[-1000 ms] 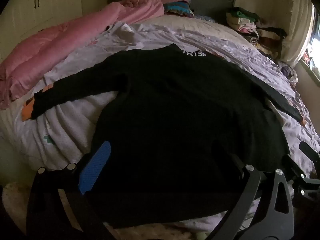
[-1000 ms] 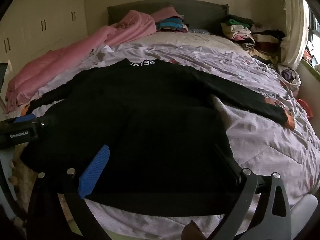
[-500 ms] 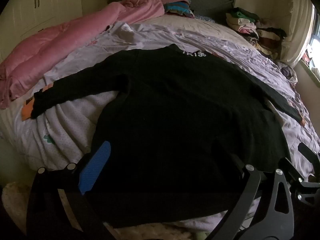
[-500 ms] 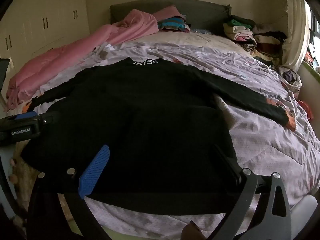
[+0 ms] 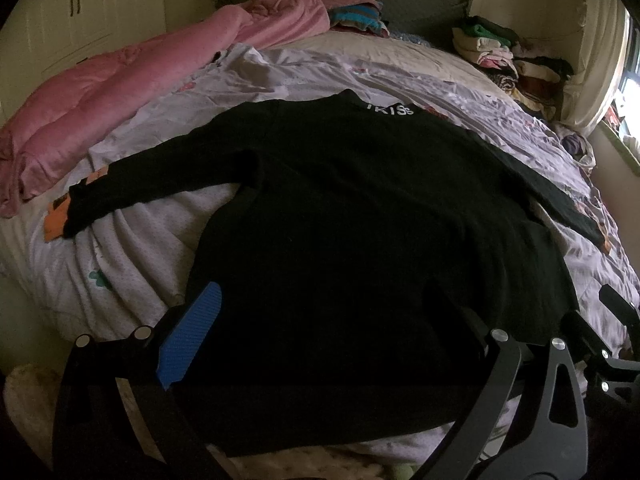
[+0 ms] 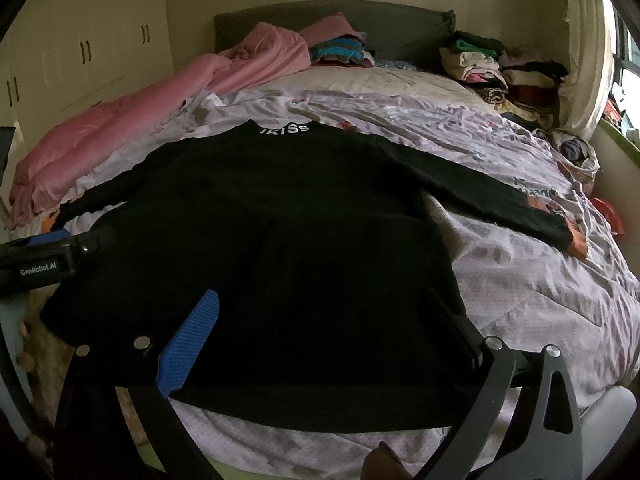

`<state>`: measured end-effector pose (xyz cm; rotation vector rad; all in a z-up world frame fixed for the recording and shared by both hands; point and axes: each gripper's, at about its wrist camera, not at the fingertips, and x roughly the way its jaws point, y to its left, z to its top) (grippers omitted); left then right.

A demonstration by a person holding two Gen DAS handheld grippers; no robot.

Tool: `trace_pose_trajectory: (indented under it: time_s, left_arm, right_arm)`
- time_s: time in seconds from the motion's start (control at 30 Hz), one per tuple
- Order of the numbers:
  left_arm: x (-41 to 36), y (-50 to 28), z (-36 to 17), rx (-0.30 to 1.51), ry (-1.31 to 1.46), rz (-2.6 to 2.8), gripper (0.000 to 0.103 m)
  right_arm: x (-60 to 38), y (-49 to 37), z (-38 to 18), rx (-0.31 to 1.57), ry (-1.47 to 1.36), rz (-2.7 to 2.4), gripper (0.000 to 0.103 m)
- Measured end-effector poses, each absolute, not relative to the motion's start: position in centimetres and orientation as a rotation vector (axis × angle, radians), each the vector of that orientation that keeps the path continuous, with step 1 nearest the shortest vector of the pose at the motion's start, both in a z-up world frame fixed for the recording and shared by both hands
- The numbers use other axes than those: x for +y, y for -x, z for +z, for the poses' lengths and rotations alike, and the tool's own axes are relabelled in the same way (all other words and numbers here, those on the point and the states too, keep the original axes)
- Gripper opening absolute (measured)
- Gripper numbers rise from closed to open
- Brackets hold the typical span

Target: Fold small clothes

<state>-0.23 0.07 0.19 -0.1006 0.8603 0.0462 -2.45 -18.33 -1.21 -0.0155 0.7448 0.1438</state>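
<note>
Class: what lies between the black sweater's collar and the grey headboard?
In the right wrist view, rumpled lilac bedding, then a beige sheet, lie between the black sweater and the headboard.

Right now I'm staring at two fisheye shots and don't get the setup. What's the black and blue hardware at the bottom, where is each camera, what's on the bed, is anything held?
There is no robot arm. A person carries a hand-held gripper in each hand, and a fisheye camera on each looks forward along its two fingers.

One picture is from the left hand-held gripper, the other from the right hand-held gripper. The blue strip is a finger pad; the other finger is black. Each picture also catches part of the other tool at its edge.

On the bed a black long-sleeved top lies flat, sleeves spread, white lettering at the collar. Farther back are a pink quilt and piles of clothes.

Both grippers are open above the hem. Nothing is held.
</note>
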Motion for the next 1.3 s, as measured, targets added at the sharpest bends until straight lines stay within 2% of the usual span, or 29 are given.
trace_pose_trajectory:
  time_s: [1.3]
  left_arm:
    - [0.10, 0.24, 0.28, 0.857, 0.099, 0.046, 0.095]
  right_arm:
    - [-17.66, 2.02, -1.03, 0.739, 0.015, 0.151, 0.099]
